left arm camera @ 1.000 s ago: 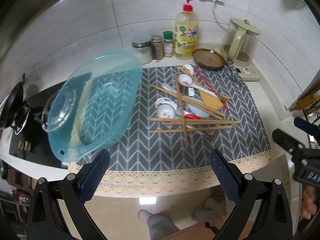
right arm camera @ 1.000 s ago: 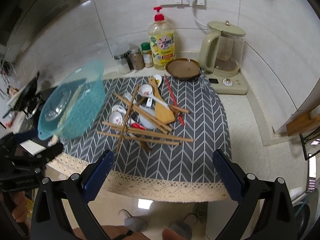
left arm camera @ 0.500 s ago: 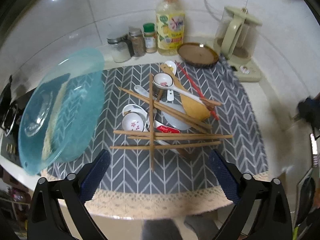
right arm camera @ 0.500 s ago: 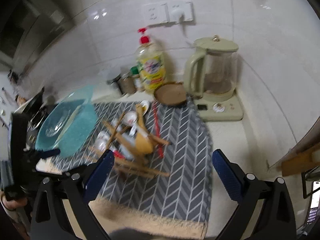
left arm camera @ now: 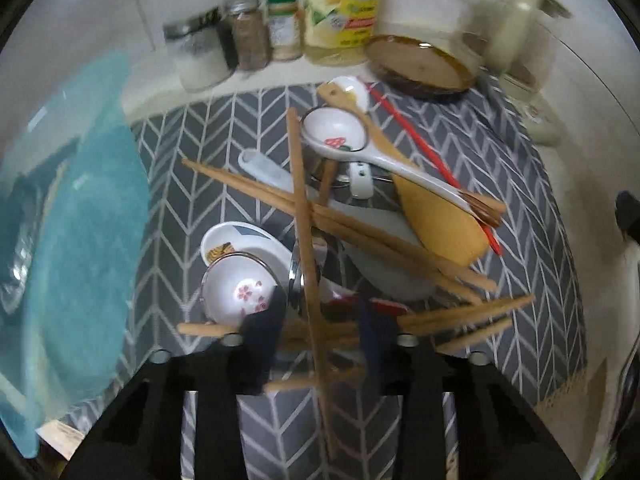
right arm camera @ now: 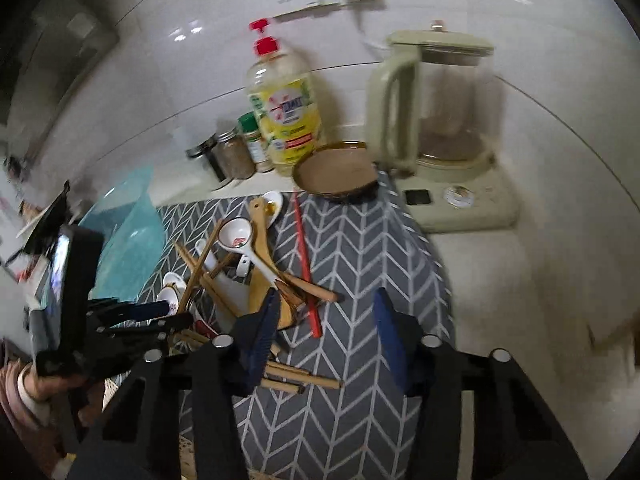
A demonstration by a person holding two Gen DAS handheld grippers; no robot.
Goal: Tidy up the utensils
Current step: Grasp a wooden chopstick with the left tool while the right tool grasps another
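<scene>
Chopsticks (left arm camera: 308, 240) run lengthwise straight out between the parted jaws of the left hand-held gripper (left arm camera: 320, 344), the nearer one; the right hand-held gripper (right arm camera: 324, 332) hovers apart, empty.

Left tool (left arm camera: 320, 328) now down over the chopsticks (left arm camera: 308, 240), jaws narrower than before.

chopsticks (left arm camera: 308, 216) — matt wood | ladle (left arm camera: 340, 140) — glossy ceramic | mat (right arm camera: 360, 248) — woven cloth
</scene>
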